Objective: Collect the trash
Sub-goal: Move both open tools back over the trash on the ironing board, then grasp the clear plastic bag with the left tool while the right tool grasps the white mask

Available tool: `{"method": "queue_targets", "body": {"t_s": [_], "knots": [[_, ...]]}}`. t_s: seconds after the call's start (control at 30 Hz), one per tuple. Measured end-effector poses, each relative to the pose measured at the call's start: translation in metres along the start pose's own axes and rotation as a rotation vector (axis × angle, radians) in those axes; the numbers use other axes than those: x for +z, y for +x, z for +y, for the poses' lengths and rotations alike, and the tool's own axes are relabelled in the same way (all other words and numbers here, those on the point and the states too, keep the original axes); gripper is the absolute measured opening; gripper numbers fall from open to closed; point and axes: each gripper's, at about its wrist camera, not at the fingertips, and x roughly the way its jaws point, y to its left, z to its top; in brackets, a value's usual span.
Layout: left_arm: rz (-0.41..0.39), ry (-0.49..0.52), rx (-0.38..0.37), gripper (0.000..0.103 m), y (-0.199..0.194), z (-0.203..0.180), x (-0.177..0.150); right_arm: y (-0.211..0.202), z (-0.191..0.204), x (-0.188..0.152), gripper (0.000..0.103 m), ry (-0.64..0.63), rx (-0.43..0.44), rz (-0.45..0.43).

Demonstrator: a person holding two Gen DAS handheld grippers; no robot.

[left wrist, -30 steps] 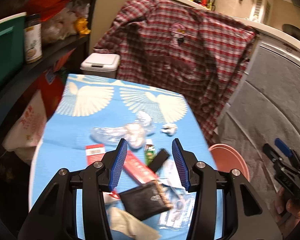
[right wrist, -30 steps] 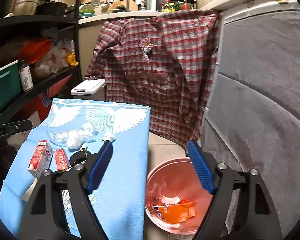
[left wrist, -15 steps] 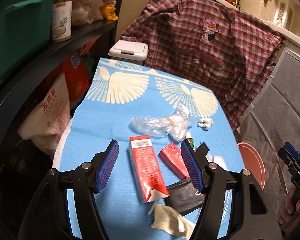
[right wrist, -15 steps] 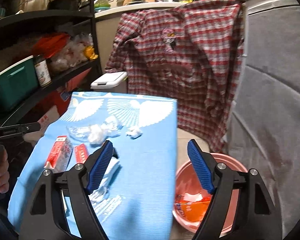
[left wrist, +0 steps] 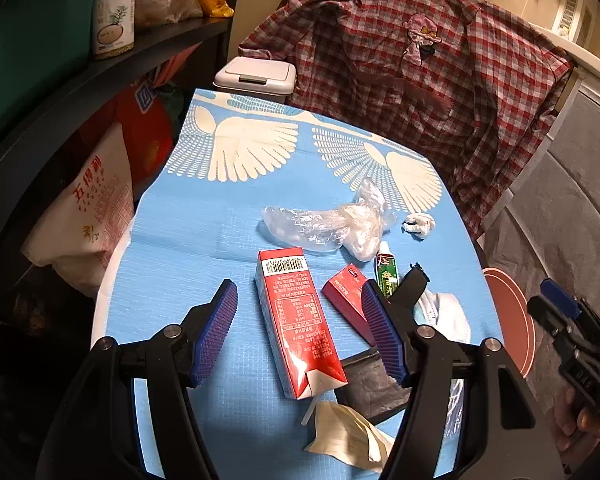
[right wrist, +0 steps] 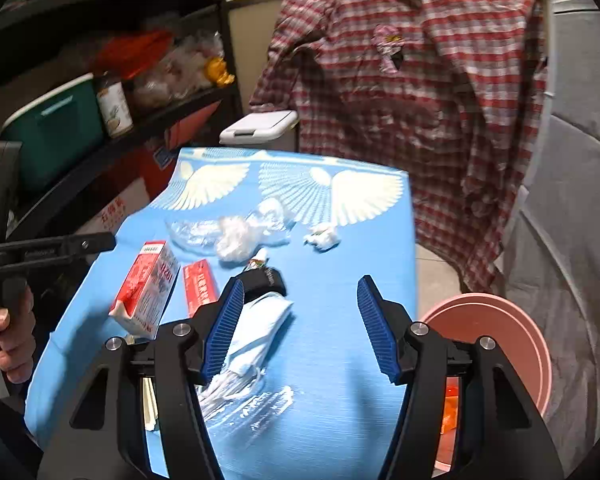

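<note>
Left gripper, jaws spread and empty, straddles the red drink carton: lower squarely, then pinch its long sides.

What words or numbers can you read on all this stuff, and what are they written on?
"五得利": red characters on the white sack under the shelf.
Red carton: a barcode with digits and white small print, too small to read.
Small red box: logo too small to read.
Green tube: print too small to read.
Jar on the shelf: label print too blurred to read.
Red bag: blue mark, not readable.
</note>
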Motion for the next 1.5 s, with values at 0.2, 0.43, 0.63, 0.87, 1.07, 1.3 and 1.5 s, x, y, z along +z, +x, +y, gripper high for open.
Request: {"method": "queue_targets", "body": {"t_s": [0.2, 0.43, 0.63, 0.87, 1.07, 1.3, 1.5], "knots": [[0.004, 0.006, 0.012, 0.063, 0.013, 0.004, 0.006, 0.025, 0.014, -0.006, 0.059, -0.007, 0.04, 0.065], [0.012, 0.059, -0.01, 0.059, 0.047, 0.018, 0.026, 0.047, 0.013, -0.011, 0.059, 0.027, 0.076, 0.146], [0.071, 0.067, -0.068, 0.058, 0.084, 0.027, 0.032, 0.061, 0.005, -0.016, 0.059, 0.053, 0.084, 0.197], [0.087, 0.075, -0.1, 0.058, 0.105, 0.02, 0.037, 0.075, 0.006, -0.02, 0.059, 0.048, 0.117, 0.235], [0.117, 0.041, -0.091, 0.038, 0.117, 0.028, 0.042, 0.08, 0.009, -0.023, 0.05, 0.039, 0.13, 0.256], [0.121, 0.043, -0.106, 0.006, 0.117, 0.03, 0.043, 0.08, 0.01, -0.023, 0.022, 0.026, 0.137, 0.258], [0.094, 0.071, -0.086, 0.0, 0.104, 0.024, 0.045, 0.072, 0.007, -0.02, 0.005, 0.019, 0.124, 0.227]]}}
